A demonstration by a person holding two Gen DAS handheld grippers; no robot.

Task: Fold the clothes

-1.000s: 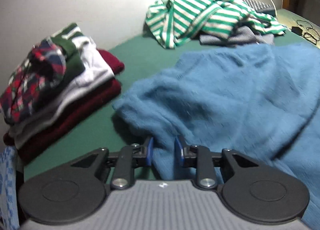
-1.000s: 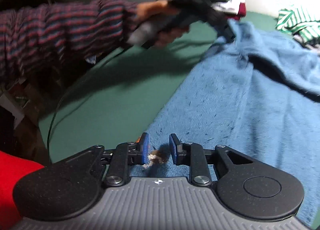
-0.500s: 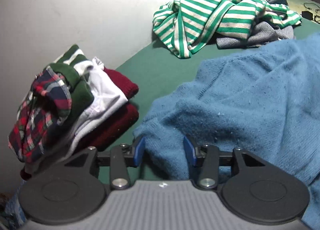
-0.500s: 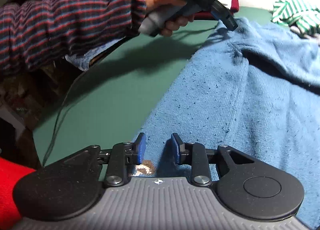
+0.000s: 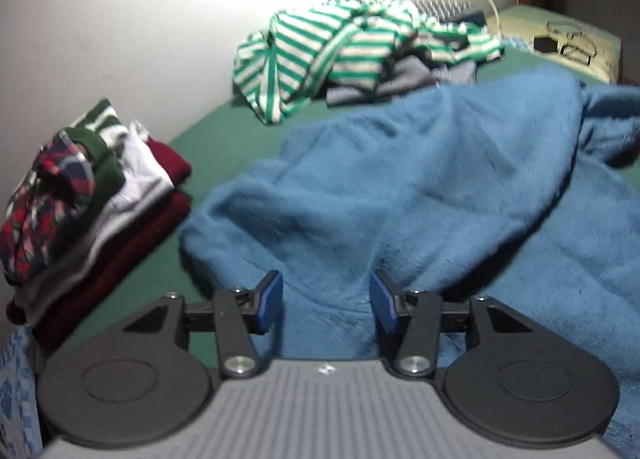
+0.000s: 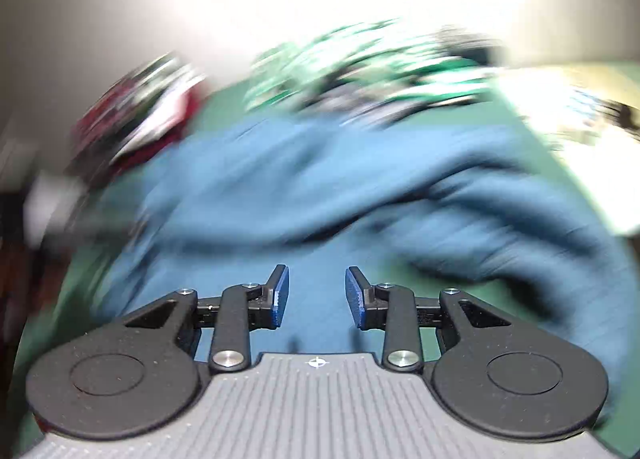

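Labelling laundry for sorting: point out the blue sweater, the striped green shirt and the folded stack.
blue sweater (image 5: 420, 187): left wrist view, middle of body.
striped green shirt (image 5: 320, 51): left wrist view, crumpled front.
folded stack (image 5: 132, 227): left wrist view, maroon bottom layer.

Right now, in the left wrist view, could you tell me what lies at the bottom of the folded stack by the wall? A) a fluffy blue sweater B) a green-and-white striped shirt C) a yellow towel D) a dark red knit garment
D: the dark red knit garment sits lowest in the folded stack, under white, green and plaid pieces, while the fluffy blue sweater lies spread on the green bed surface.
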